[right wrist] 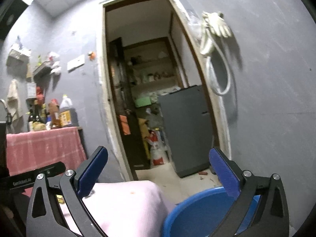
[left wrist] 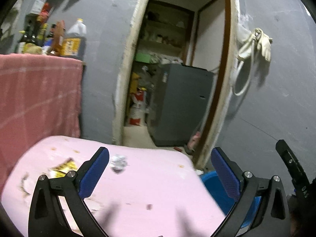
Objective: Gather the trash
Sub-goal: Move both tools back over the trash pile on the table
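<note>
A crumpled white paper ball (left wrist: pixel 118 163) lies on the pink table (left wrist: pixel 158 187), just right of my left gripper's left fingertip. A yellow wrapper (left wrist: pixel 64 167) and brown scraps (left wrist: pixel 24 185) lie on the table's left part. My left gripper (left wrist: pixel 160 167) is open and empty above the table. My right gripper (right wrist: pixel 158 169) is open and empty, over the table's right edge (right wrist: pixel 128 203) and a blue bin (right wrist: pixel 197 215). The bin also shows in the left wrist view (left wrist: pixel 221 193), beside the table's right edge.
A counter draped in a red cloth (left wrist: pixel 37 94) holds bottles (left wrist: pixel 73 39) at the left. A doorway opens ahead onto a grey fridge (left wrist: pixel 181 102) and shelves. White gloves and a hose (left wrist: pixel 254 45) hang on the grey wall at the right.
</note>
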Motion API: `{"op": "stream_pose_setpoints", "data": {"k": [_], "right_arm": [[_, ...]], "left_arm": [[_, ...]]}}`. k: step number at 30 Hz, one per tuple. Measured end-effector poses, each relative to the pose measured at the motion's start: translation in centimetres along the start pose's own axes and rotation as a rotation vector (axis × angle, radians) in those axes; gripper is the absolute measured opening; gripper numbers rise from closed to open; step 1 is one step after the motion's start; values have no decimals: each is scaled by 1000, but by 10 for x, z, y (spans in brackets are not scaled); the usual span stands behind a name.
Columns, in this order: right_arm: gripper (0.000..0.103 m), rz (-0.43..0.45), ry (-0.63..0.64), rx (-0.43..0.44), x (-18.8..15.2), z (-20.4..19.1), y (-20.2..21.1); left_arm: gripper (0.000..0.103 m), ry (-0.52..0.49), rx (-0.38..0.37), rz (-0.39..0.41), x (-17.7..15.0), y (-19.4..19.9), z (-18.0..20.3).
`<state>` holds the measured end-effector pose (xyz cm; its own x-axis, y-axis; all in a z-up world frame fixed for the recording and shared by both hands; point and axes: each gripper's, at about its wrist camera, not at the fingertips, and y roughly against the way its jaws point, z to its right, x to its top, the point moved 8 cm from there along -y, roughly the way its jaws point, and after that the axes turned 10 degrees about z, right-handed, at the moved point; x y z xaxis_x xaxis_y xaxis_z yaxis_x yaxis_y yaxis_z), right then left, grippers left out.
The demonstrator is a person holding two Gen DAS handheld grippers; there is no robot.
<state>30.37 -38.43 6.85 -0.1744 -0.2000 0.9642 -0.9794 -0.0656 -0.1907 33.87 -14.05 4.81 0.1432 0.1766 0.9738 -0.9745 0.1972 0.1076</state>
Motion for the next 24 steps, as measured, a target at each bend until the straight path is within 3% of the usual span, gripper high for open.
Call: {"op": "stream_pose_setpoints", "data": {"k": [8, 15, 24], "right_arm": [[103, -14, 54, 87, -6, -56, -15], [103, -43, 66, 169, -18, -93, -24], [103, -126, 111, 275, -43, -141, -49]], "left_arm": [[101, -22, 106, 49, 6, 26, -64], [101, -13, 182, 32, -2, 34, -123], [101, 0, 256, -73, -25, 18, -176]]}}
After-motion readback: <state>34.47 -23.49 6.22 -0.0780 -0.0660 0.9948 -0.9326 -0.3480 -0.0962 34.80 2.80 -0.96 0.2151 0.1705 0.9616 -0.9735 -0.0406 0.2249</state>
